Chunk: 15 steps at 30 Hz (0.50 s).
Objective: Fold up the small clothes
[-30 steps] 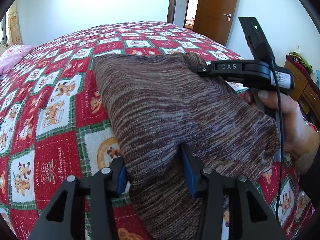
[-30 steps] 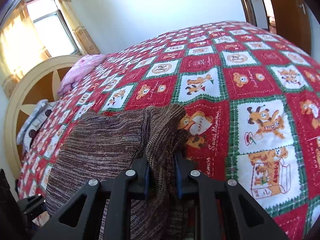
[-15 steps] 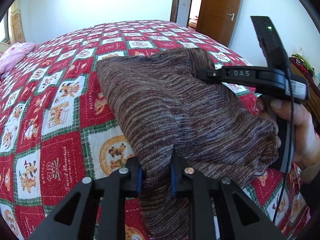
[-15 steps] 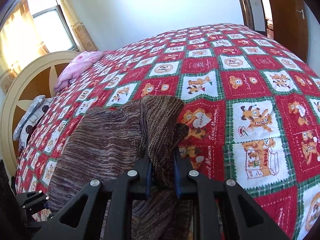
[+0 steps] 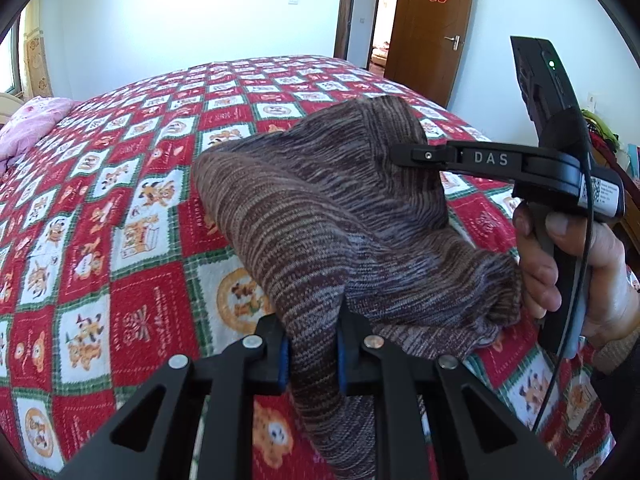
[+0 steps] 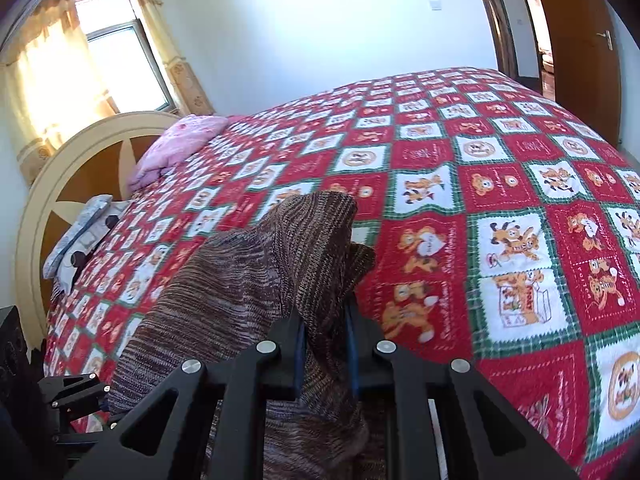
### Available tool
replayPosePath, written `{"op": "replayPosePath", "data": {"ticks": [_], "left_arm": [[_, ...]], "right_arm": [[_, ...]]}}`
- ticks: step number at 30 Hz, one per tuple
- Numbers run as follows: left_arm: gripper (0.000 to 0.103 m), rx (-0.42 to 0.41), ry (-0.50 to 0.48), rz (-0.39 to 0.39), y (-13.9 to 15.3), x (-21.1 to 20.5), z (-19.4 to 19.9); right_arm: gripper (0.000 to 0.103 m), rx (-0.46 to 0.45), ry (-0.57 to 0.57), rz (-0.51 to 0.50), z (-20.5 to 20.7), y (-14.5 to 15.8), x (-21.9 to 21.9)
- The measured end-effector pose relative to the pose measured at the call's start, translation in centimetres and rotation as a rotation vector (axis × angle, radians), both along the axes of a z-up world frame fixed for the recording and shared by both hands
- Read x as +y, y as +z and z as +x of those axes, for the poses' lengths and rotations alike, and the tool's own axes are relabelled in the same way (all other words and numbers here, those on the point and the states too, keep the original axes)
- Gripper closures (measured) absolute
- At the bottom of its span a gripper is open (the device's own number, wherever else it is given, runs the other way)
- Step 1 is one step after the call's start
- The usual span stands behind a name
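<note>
A brown striped knit garment [image 5: 320, 216] lies partly raised over the red patchwork bedspread [image 5: 132, 200]. My left gripper [image 5: 312, 348] is shut on its near edge. My right gripper [image 6: 324, 344] is shut on another edge of the same garment [image 6: 248, 288], lifting it into a peak. The right gripper also shows in the left wrist view [image 5: 408, 156], pinching the fabric at the right, held by a hand. The left gripper appears at the lower left of the right wrist view [image 6: 80, 388].
A pink pillow [image 6: 180, 140] and a grey patterned pillow [image 6: 80, 232] lie by the round headboard [image 6: 48, 184]. A wooden door [image 5: 432, 24] stands beyond the bed. A dresser with clutter [image 5: 608, 152] is at the right.
My left gripper closed on the garment's near edge. Both grippers have risen, lifting the garment off the bedspread into a raised fold.
</note>
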State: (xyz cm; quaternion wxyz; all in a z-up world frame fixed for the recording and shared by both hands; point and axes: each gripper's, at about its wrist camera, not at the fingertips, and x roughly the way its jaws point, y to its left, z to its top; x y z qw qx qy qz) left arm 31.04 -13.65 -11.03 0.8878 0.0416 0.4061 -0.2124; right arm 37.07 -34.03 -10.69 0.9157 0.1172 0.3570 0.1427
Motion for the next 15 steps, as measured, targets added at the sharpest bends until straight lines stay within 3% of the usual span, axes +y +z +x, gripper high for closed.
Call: {"op": "replayPosePath", "data": {"ticks": [15], "left_arm": [[0.086,-0.069,0.058,-0.031,2.8,5.8,-5.6]], "right_arm": [[0.087,-0.023,0.08,0.087,-5.2,1.9,5.0]]}}
